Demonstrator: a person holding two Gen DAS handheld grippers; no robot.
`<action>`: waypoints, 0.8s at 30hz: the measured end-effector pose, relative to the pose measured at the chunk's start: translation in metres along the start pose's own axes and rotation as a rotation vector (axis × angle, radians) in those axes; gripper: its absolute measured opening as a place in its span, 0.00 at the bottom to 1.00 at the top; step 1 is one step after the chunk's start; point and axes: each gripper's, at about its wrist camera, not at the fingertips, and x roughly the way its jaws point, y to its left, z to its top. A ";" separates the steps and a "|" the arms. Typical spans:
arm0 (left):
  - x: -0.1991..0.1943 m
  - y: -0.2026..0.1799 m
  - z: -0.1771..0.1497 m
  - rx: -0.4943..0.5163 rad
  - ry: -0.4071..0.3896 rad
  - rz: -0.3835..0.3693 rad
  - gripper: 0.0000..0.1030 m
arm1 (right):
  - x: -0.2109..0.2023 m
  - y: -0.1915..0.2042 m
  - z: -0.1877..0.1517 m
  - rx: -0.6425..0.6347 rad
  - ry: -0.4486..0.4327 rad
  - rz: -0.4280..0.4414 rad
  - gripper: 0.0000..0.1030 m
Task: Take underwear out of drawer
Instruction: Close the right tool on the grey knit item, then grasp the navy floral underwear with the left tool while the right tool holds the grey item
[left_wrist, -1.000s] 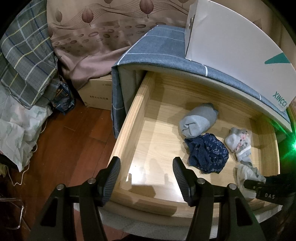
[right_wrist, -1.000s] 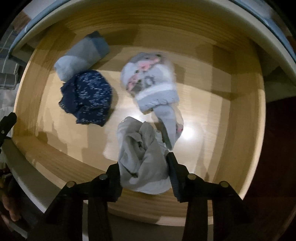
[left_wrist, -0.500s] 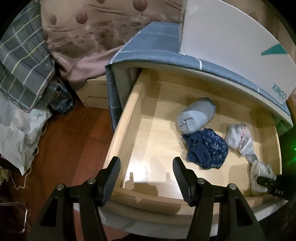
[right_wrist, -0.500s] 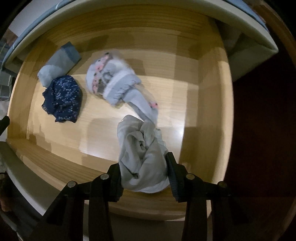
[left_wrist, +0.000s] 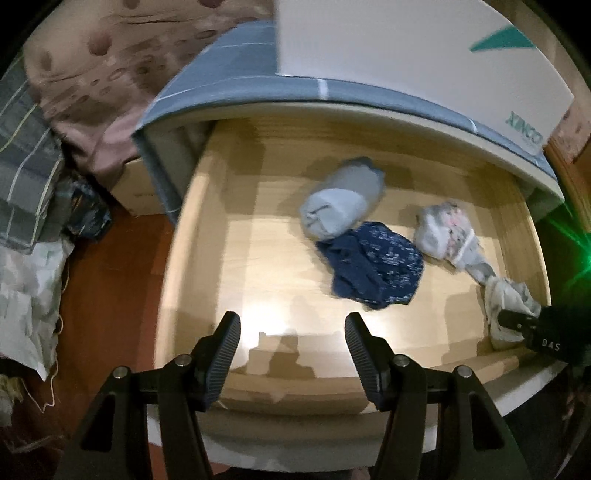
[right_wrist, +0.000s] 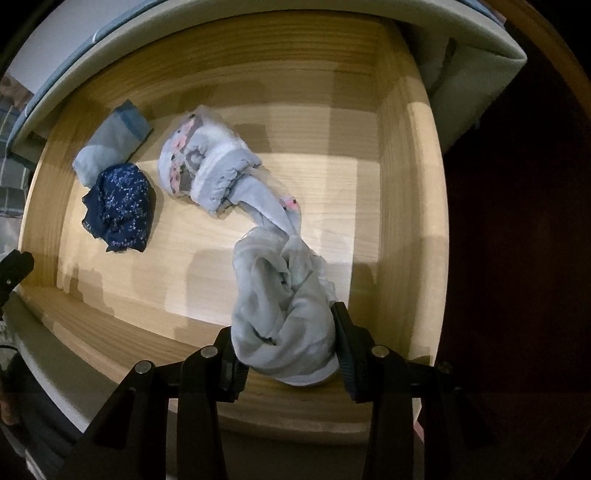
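The right hand-held gripper has carried the pale grey underwear toward the drawer's right side. The floral pair snagged on it has been dragged along and stretched out.

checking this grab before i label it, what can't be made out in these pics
- Right wrist view: whether the floral underwear is snagged on the held pale grey underwear or only touching; bunched folds hide the join.
- Left wrist view: most of the right gripper, cut off by the picture's edge.
- Left wrist view: the rolled grey piece is motion-blurred.
- Both views: the drawer front's outer face, behind the grippers.

open wooden drawer holds grey roll, navy underwear, floral underwear.
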 end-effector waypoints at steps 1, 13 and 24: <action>0.003 -0.005 0.003 0.007 0.016 -0.014 0.58 | -0.001 0.000 0.001 0.000 0.000 0.000 0.36; 0.042 -0.045 0.042 0.014 0.141 -0.094 0.58 | -0.002 0.004 -0.002 0.001 -0.010 0.012 0.37; 0.083 -0.060 0.067 0.070 0.252 -0.077 0.58 | -0.005 0.001 -0.002 0.001 -0.014 0.033 0.38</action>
